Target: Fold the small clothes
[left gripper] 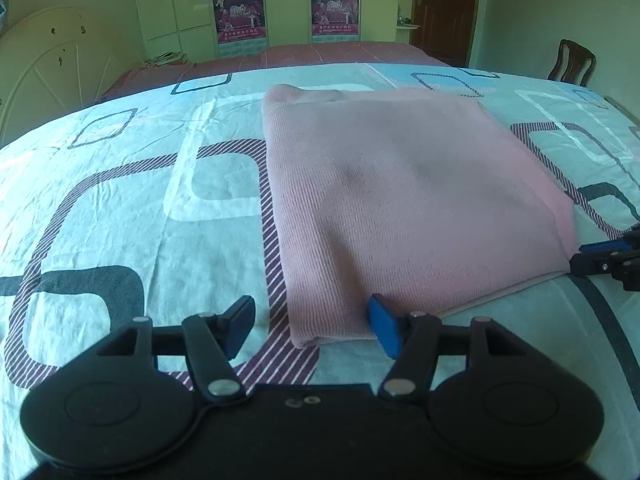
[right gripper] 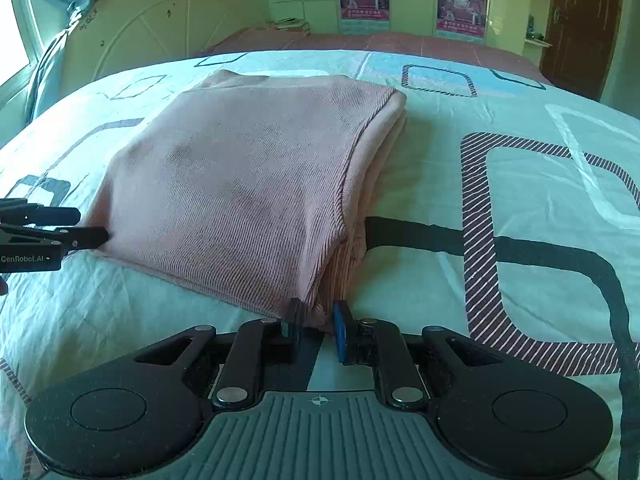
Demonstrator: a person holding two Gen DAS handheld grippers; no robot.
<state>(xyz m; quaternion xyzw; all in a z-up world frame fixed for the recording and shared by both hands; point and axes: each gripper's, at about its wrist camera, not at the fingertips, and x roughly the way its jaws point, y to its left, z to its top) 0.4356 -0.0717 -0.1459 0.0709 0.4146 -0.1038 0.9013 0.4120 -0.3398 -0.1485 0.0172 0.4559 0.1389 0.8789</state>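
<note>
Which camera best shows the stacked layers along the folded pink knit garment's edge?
The right wrist view: the folded pink knit garment turns its right edge to it, layers visibly stacked, near corner pinched in the right gripper. The left wrist view shows only the flat top and a thin front hem beyond the open left gripper.

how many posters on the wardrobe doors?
2. One dark red printed poster on the left pale green wardrobe door, another on the door to its right, both behind the bed. Others may sit out of frame.

Bedroom: pale green walls (left gripper: 540, 20); cream wardrobe doors (left gripper: 176, 4) with red posters (left gripper: 240, 12); dark wooden door (left gripper: 446, 8); daylit window (right gripper: 14, 40), blue curtain (right gripper: 56, 36); wooden chair (left gripper: 572, 62).
</note>
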